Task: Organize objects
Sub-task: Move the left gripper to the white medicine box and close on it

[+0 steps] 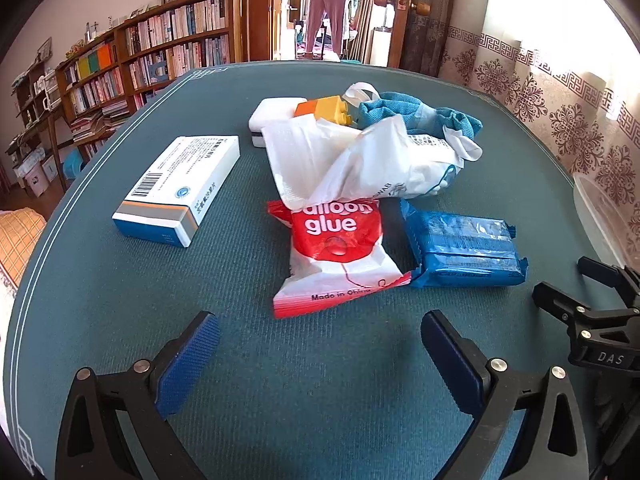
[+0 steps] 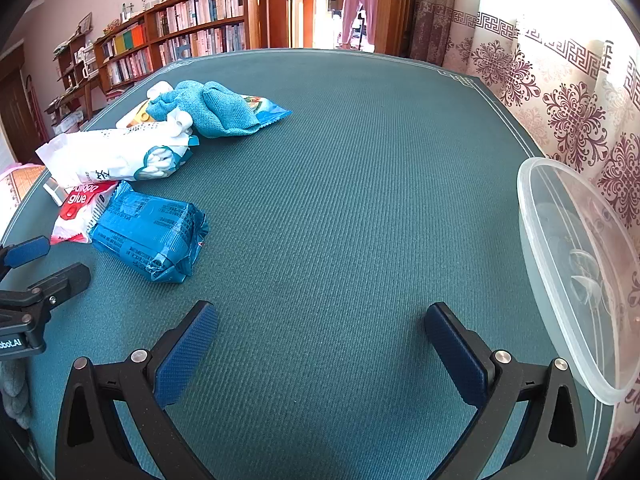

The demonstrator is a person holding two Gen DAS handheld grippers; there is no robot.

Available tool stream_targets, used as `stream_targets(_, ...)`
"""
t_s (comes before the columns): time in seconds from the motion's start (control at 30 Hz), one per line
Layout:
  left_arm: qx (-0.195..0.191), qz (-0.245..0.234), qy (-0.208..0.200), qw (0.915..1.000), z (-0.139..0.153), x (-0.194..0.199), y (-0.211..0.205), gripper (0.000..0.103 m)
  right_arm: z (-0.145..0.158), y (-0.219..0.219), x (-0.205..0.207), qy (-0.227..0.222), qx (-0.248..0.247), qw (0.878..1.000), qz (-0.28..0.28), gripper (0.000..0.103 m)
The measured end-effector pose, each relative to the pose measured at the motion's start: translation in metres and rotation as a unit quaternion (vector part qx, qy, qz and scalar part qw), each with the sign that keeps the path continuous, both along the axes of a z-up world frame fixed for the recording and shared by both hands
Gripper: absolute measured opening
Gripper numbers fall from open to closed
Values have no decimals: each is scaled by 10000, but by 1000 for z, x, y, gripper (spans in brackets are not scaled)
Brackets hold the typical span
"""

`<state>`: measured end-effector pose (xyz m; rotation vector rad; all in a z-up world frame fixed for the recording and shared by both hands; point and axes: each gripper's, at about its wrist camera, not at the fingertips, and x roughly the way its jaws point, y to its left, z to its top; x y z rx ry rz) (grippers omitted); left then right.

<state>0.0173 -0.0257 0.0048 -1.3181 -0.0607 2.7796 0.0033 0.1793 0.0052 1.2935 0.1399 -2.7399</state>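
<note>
- The objects to sort lie in a loose pile on a teal cloth-covered table [image 1: 120, 320].
- Nearest the left gripper [image 1: 320, 344] is a red-and-white "balloon glue" packet [image 1: 338, 256], flat on the cloth, its top edge tucked under a white plastic bag of cotton swabs [image 1: 372, 160].
- Touching the glue packet's right side is a blue foil-wrapped pack [image 1: 464, 248], crinkled, with serrated end seams.
- To the left, apart from the pile, lies a white medicine box [image 1: 180, 190] with a barcode and a blue and orange end.
- Behind the swab bag sit a white rectangular case [image 1: 272, 114], yellow and orange toy bricks [image 1: 324, 110] and a crumpled teal cloth [image 1: 420, 114]; the right wrist view shows the cloth draped over a light-blue snack packet [image 2: 268, 110].
- A clear plastic tub [image 2: 576, 264] stands at the table's right edge, just beside the right gripper [image 2: 320, 340].
- A bookcase [image 1: 160, 48] and patterned curtains [image 1: 560, 112] stand beyond the table.
- Both grippers have their jaws spread wide, with only bare cloth between the blue pads.
- The glue packet lies just ahead of the left gripper; the blue pack sits ahead and to the left of the right gripper.
</note>
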Motion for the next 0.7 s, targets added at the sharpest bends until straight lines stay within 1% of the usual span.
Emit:
stream_targets(0.1,150,152,92,9997,3,3,-24,102,0,0,0,0,-4,10000,1,103)
stream_targets(0.23,293,458,386,9978,13,3,-52,102,0,0,0,0,-3,10000,0,103)
stream_targets(0.3,178,641,489,9966,18,0,-63,102,0,0,0,0,-5,10000,1,103)
stream_targets(0.4,-260,813,597,9946,25,-10,-67,100,0,0,0,1,-4,10000,1,103)
stream_targets(0.47,-448,836,621,9936,27,-20,-70,99,0,0,0,1,-4,10000,2,103)
stream_targets(0.6,-483,699,480,9952,23,-42,-79,95,1,0,2,9,-18,10000,28,103)
stream_targets(0.7,-448,597,320,9967,17,-54,-84,91,2,0,4,33,-100,9998,157,103)
